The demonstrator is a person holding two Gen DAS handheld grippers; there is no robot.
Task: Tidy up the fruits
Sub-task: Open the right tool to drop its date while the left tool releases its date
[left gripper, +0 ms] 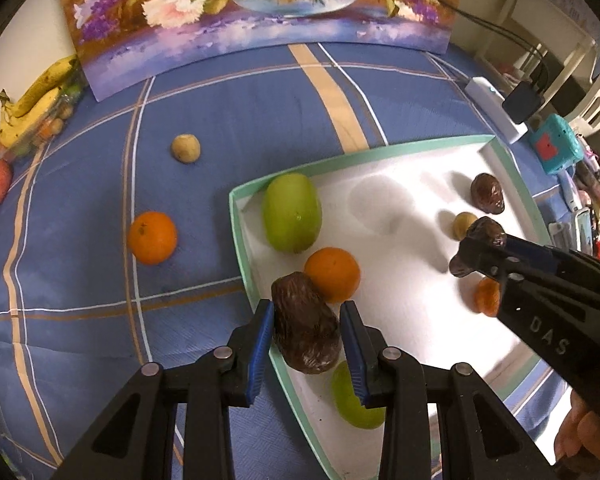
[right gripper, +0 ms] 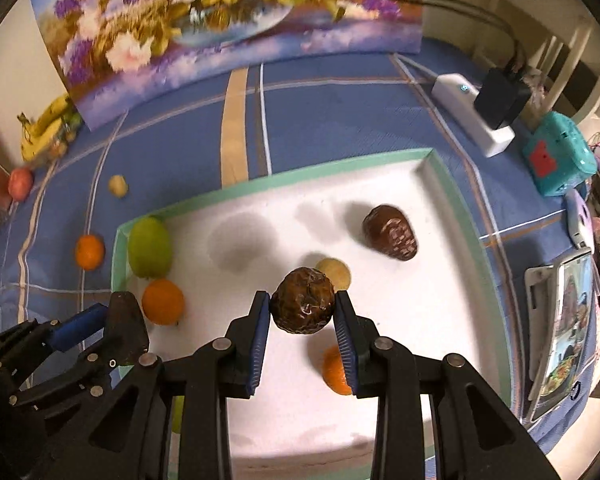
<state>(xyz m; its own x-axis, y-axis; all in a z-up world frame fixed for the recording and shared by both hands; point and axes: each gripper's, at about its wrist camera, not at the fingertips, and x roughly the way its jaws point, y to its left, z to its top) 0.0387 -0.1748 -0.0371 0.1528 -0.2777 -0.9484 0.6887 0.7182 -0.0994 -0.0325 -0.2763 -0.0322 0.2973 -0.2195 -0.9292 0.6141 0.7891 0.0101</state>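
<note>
From the left wrist, the left tongs [left gripper: 306,344] reach forward over the near-left rim of the white tray [left gripper: 400,280], clamped on a wrinkled brown fruit [left gripper: 305,334]. The right tongs [left gripper: 478,248] come in from the right, gripping a second brown one [left gripper: 486,232]. A third brown fruit [left gripper: 488,193] lies in the tray with two green fruits and two oranges. On the blue surface [left gripper: 220,120] sit one orange [left gripper: 152,237] and one small yellowish fruit [left gripper: 185,148].

From the right wrist, the right tongs [right gripper: 302,312] hover level above the tray's middle, holding the round brown fruit [right gripper: 302,306]. The left tongs [right gripper: 112,328] enter at lower left, closed on theirs.
</note>
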